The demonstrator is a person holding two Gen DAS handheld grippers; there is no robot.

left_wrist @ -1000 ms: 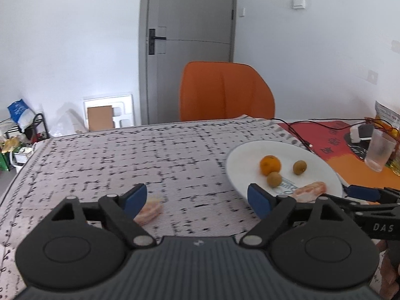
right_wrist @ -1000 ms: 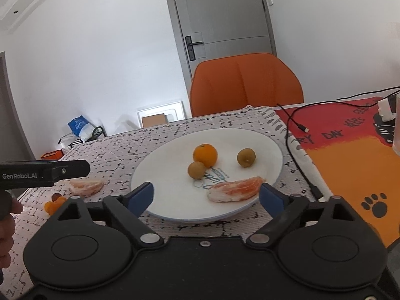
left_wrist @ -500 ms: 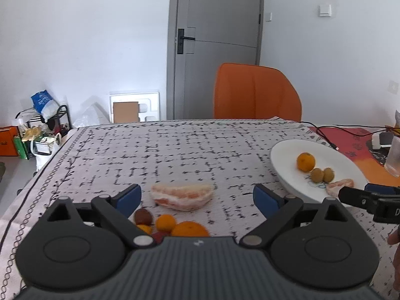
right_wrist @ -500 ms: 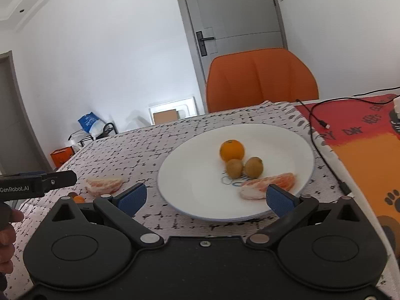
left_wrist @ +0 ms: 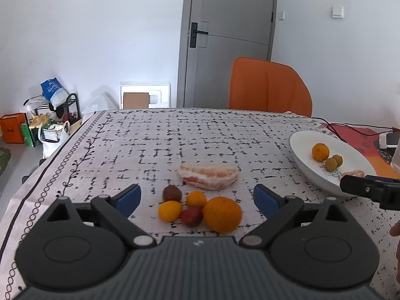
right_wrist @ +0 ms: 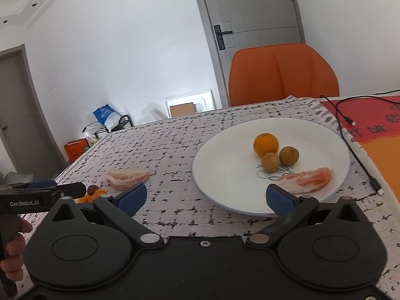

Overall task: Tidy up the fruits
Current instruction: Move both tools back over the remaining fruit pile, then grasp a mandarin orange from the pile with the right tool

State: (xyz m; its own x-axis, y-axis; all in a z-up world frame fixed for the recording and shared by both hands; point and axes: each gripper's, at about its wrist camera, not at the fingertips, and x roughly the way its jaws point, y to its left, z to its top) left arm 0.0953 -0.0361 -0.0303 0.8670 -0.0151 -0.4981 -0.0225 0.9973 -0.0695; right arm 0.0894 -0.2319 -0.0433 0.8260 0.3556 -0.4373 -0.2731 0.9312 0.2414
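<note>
On the patterned tablecloth [left_wrist: 175, 135] five small round fruits lay in one cluster: a brown fruit [left_wrist: 171, 193], a yellow-orange fruit [left_wrist: 170, 211], a small orange [left_wrist: 196, 199], a dark red fruit [left_wrist: 191, 216] and a bigger orange [left_wrist: 222, 214]. The left gripper [left_wrist: 197, 196] stood with its jaws wide apart and gripped nothing; the cluster lay on the cloth between its two blue fingertips [left_wrist: 128, 197], and no pad touched any fruit. Just behind the cluster lay one peeled pomelo segment [left_wrist: 207, 176], apart from the gripper. To the right of the cluster, well apart from it, stood one white plate [right_wrist: 225, 175]. The plate held four pieces: one orange [right_wrist: 266, 144], two brownish-green round fruits [right_wrist: 270, 162] and [right_wrist: 289, 156] that touched each other, and a second pomelo segment [right_wrist: 306, 179] near the front rim. The right gripper [right_wrist: 207, 198] was also fully open and empty; it was over the front rim of the plate, with its right fingertip just in front of the plate's segment. In the right wrist view the side of the left gripper's body carried the writing "GenRobot.AI". Some blue writing was printed on the plate under the fruits, but I could not read it. Behind the plate there was one orange chair [right_wrist: 282, 75], and to its right a red and orange mat [right_wrist: 375, 130] with letters too cut off to read.
</note>
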